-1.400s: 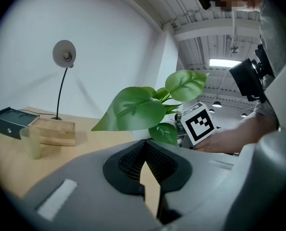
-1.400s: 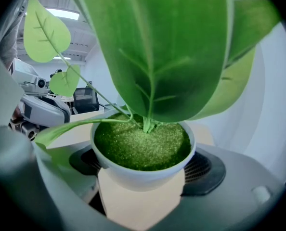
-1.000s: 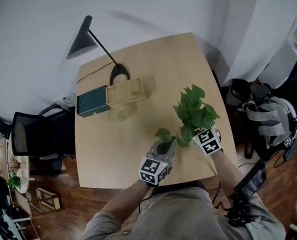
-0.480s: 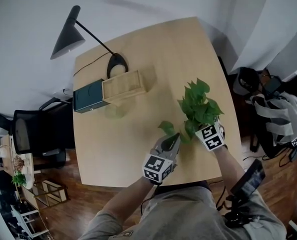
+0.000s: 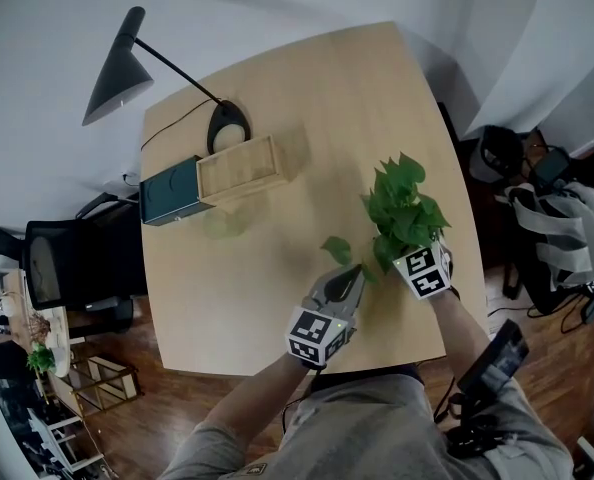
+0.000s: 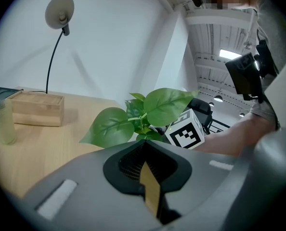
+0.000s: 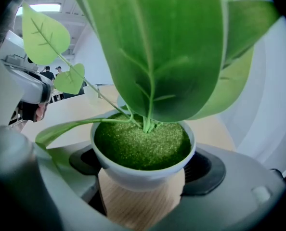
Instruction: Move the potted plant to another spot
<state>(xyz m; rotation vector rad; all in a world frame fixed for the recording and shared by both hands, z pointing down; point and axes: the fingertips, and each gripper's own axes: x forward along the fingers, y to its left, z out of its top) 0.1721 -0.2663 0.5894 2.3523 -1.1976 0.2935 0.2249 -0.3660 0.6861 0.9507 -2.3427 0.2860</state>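
The potted plant (image 5: 402, 206) has broad green leaves and stands near the table's right front edge. Its white pot (image 7: 142, 166), topped with green moss, sits between the jaws of my right gripper (image 5: 405, 258), which is shut on it. Table wood shows under the pot in the right gripper view. My left gripper (image 5: 349, 278) is just left of the plant, shut and holding nothing. In the left gripper view, that gripper (image 6: 145, 154) points at the plant's leaves (image 6: 155, 107), with the right gripper's marker cube (image 6: 185, 132) behind them.
A wooden box (image 5: 242, 168), a teal box (image 5: 167, 190) and a clear glass (image 5: 217, 225) stand at the table's left back. A black desk lamp (image 5: 127, 56) rises behind them. A black chair (image 5: 67, 263) is to the left, and bags (image 5: 557, 238) lie on the floor at right.
The head view has shifted. The plant and my right gripper have moved a little to the right, away from the wooden box. My left gripper stays beside them.
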